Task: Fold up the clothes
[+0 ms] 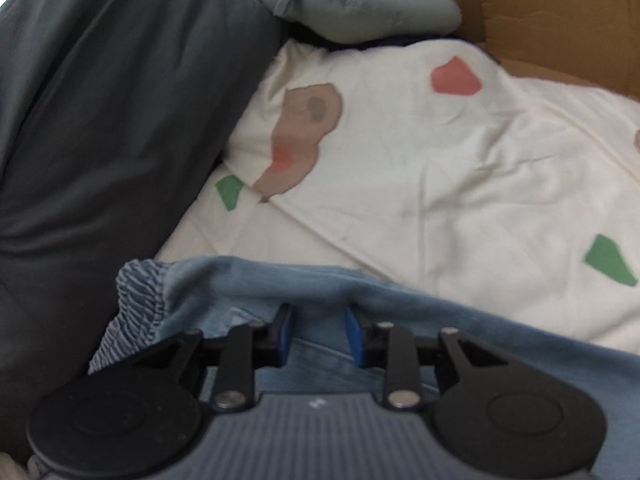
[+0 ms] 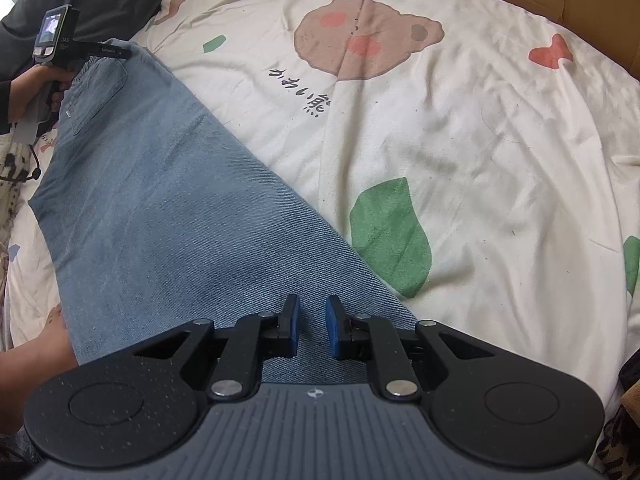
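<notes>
Blue jeans [image 2: 160, 200] lie folded lengthwise across a cream bear-print bed sheet [image 2: 480, 160]. My right gripper [image 2: 312, 312] sits at the near leg end, its blue pads a narrow gap apart with denim filling the gap. Far up the jeans, a hand [image 2: 28, 88] holds my left gripper [image 2: 122, 54] at the waistband. In the left wrist view the left gripper [image 1: 319, 320] has its pads wider apart. Bunched jeans [image 1: 248, 280] with a gathered elastic waist fill the gap, and a raised fold hides the tips.
A dark grey garment [image 1: 100, 120] heaps on the left of the sheet [image 1: 440, 180], with a grey-blue sleeve [image 1: 352, 4] behind it. A cardboard wall [image 2: 592, 0] borders the far right. A person's bare leg [image 2: 32, 360] lies at lower left, leopard-print cloth [image 2: 624, 420] at lower right.
</notes>
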`<action>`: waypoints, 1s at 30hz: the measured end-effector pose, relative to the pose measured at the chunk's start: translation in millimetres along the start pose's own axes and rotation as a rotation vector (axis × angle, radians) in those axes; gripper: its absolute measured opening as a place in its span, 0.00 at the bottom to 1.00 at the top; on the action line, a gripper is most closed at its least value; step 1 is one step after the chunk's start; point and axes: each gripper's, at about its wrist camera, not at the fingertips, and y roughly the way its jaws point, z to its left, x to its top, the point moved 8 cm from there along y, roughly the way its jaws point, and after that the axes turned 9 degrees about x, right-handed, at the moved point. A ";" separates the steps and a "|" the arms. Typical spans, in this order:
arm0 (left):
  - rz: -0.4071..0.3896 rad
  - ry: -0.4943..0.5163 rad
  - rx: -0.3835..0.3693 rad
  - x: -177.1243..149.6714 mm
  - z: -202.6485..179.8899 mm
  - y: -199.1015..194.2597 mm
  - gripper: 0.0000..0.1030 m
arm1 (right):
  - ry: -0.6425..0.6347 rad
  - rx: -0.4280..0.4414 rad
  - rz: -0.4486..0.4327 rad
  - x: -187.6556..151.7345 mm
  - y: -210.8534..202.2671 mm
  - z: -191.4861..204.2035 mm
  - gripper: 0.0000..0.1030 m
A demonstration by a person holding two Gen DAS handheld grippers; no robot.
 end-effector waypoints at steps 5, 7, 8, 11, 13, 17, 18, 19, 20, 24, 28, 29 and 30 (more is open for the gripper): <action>0.036 -0.056 -0.038 2.6 10.7 22.6 0.43 | -0.004 0.000 0.005 -0.3 0.6 -0.4 0.18; 0.030 -0.058 -0.002 6.2 15.0 29.2 0.51 | -0.008 -0.001 0.008 -0.5 0.4 -0.5 0.18; 0.038 -0.082 0.012 7.1 21.0 32.4 0.53 | -0.010 -0.002 0.009 -0.9 0.2 -0.4 0.18; 0.046 -0.157 0.006 9.1 37.0 34.4 0.43 | -0.012 -0.006 0.010 -2.0 -0.8 -0.5 0.18; 0.036 -0.163 0.017 9.1 45.4 29.0 0.34 | -0.008 -0.007 0.009 -2.4 -1.2 -1.5 0.18; 0.023 -0.208 0.053 4.3 68.9 20.6 0.18 | -0.001 -0.009 0.007 -2.8 -1.8 -3.4 0.19; 0.018 -0.222 0.063 2.4 74.7 19.3 0.18 | 0.000 -0.011 0.007 -2.7 -2.1 -3.3 0.19; 0.013 -0.237 0.070 -0.3 79.4 19.0 0.17 | 0.002 -0.012 0.006 -2.7 -2.4 -3.3 0.19; 0.014 -0.250 0.071 -2.1 82.0 20.0 0.17 | 0.003 -0.013 0.005 -2.6 -2.6 -3.2 0.19; 0.025 -0.270 0.095 -2.9 86.4 33.0 0.16 | 0.008 -0.020 0.005 -4.5 -3.9 -3.2 0.19; 0.076 -0.301 0.060 -2.4 86.8 59.0 0.17 | 0.017 -0.027 0.005 -5.9 -4.5 -5.4 0.19; 0.088 -0.298 0.042 -2.4 85.7 65.5 0.17 | 0.019 -0.027 0.004 -6.2 -4.5 -5.5 0.19; 0.101 -0.295 0.024 -2.3 84.8 71.8 0.17 | 0.020 -0.028 0.003 -6.4 -4.6 -5.7 0.19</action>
